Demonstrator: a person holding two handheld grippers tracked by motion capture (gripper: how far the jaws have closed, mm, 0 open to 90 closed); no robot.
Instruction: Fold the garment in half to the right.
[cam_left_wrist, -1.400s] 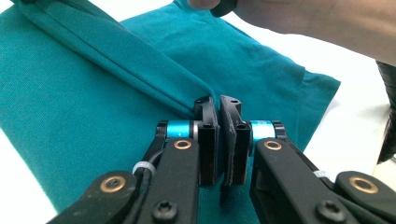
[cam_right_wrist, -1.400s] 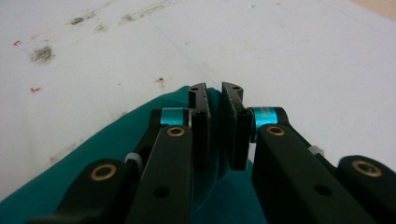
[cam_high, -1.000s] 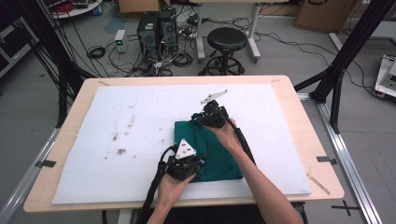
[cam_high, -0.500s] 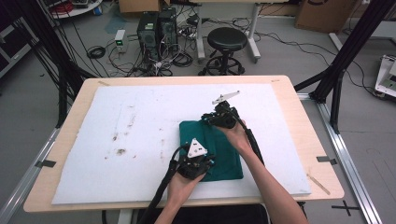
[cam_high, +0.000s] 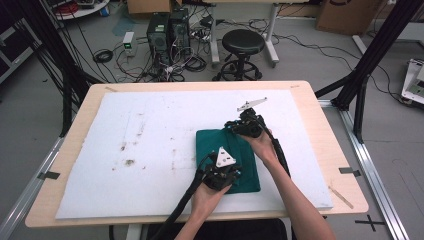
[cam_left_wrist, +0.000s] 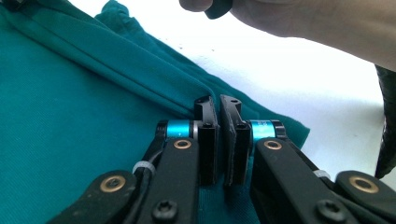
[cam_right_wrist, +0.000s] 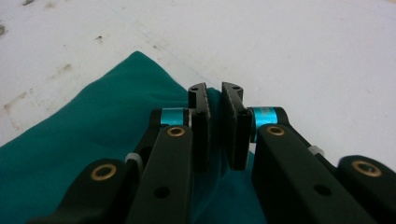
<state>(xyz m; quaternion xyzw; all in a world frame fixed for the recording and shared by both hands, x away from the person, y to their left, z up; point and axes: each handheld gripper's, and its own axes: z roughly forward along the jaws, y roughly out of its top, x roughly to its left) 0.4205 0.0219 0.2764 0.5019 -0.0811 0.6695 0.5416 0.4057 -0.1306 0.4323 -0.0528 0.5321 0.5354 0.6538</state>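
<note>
A teal cloth (cam_high: 215, 145) lies folded on the white mat, right of centre. My left gripper (cam_high: 222, 172) sits over its near edge, and in the left gripper view its jaws (cam_left_wrist: 219, 105) stand shut on a fold of the cloth (cam_left_wrist: 70, 116). At the cloth's far right corner is my right gripper (cam_high: 239, 127). In the right gripper view its jaws (cam_right_wrist: 215, 100) pinch that corner of the cloth (cam_right_wrist: 93, 140), with teal fabric showing between them.
The white mat (cam_high: 150, 125) covers most of the wooden table (cam_high: 80, 100) and has brown stains (cam_high: 129, 162) at its left. A person's other hand (cam_left_wrist: 303, 18) shows at the top of the left gripper view. A stool (cam_high: 242, 42) and computers stand behind the table.
Both grippers have shifted to the right across the mat, and the teal cloth has moved with them.
</note>
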